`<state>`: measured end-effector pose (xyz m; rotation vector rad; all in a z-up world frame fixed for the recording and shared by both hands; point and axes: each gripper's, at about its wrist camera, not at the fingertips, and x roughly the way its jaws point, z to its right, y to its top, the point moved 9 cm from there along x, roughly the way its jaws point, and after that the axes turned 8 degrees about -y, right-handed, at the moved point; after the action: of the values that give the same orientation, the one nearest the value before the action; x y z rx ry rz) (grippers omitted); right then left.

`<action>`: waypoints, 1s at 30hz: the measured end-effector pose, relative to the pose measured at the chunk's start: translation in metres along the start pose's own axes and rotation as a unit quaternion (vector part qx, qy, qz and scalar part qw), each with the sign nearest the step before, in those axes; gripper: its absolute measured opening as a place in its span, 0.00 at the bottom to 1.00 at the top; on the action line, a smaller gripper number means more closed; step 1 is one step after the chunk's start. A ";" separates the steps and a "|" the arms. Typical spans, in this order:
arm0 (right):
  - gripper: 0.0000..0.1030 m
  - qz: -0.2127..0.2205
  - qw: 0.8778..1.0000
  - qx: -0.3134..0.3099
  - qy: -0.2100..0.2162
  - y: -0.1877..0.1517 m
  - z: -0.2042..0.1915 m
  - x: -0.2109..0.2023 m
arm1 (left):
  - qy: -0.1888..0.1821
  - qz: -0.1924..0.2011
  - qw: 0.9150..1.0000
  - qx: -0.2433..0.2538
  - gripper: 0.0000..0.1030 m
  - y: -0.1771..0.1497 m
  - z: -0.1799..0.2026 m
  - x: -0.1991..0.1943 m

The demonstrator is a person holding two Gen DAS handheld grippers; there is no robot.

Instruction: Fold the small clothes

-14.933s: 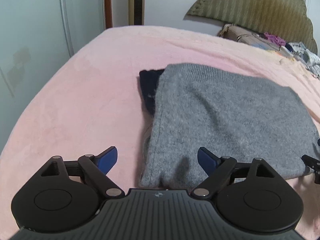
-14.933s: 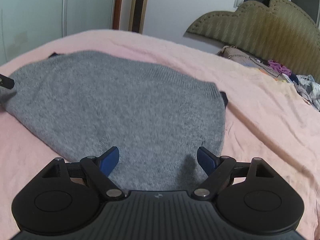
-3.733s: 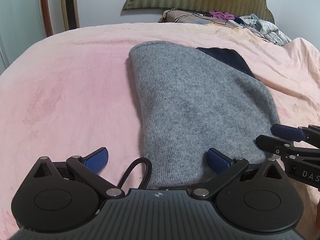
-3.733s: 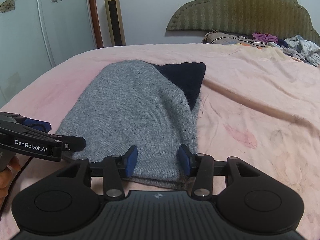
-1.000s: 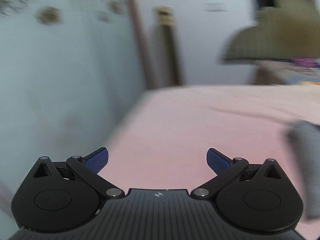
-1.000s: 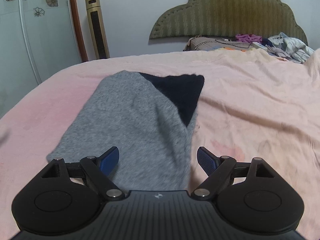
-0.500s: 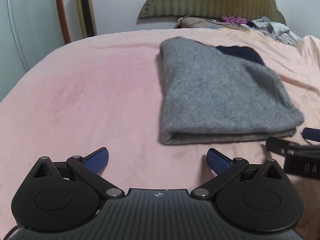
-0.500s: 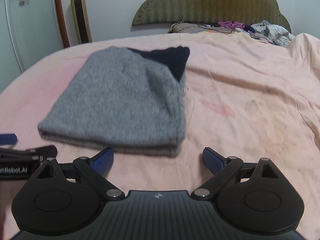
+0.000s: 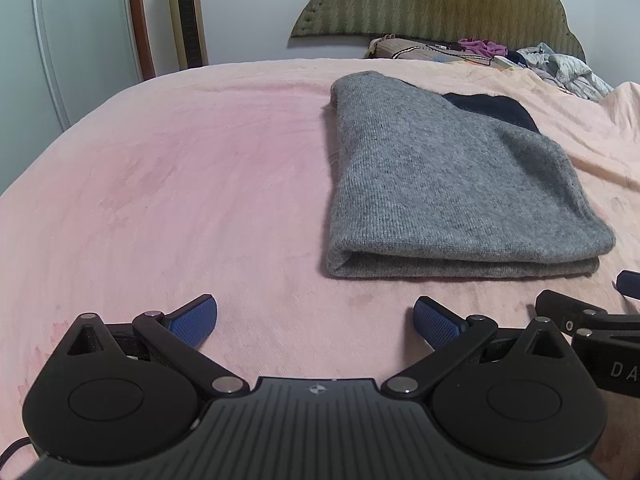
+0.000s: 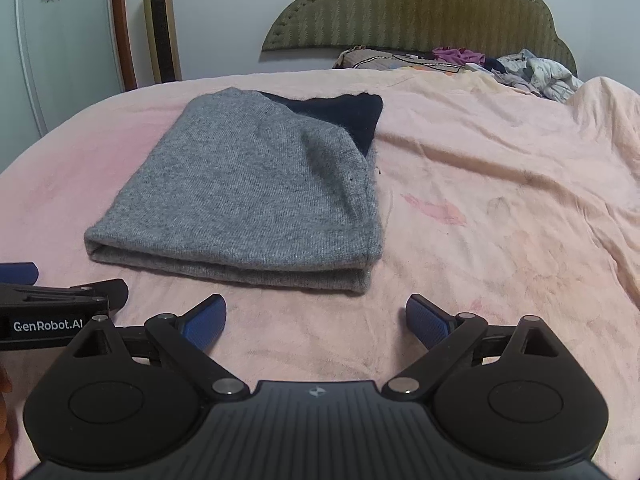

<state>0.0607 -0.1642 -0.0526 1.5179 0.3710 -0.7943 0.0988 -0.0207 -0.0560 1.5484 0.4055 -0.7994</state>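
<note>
A grey knit garment (image 9: 440,184) lies folded in layers on the pink bed cover (image 9: 180,184), with a dark navy part (image 9: 492,110) showing at its far end. It also shows in the right wrist view (image 10: 248,192), navy part (image 10: 344,114) at the back. My left gripper (image 9: 315,318) is open and empty, just short of the garment's near fold and to its left. My right gripper (image 10: 316,318) is open and empty, in front of the garment's near right corner. Each gripper shows at the edge of the other's view.
A green padded headboard (image 9: 432,0) stands at the far end with a pile of loose clothes (image 9: 540,60) below it. A gold tower fan (image 9: 188,16) and a glass wardrobe door (image 9: 72,40) stand at the far left. The bed cover is wrinkled on the right (image 10: 520,184).
Both grippers have drawn back a little from the folded garment and stay open. The left gripper swung round from the wall to face the bed a second ago.
</note>
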 end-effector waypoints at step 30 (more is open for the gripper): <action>0.95 0.002 0.999 0.042 -0.010 0.016 0.033 0.010 | -0.025 -0.017 1.000 -0.009 1.00 0.004 0.005 -0.003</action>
<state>0.0698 -0.1998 -0.0455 1.5881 0.3227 -0.8308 0.0983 -0.0256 -0.0511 1.5062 0.4015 -0.8567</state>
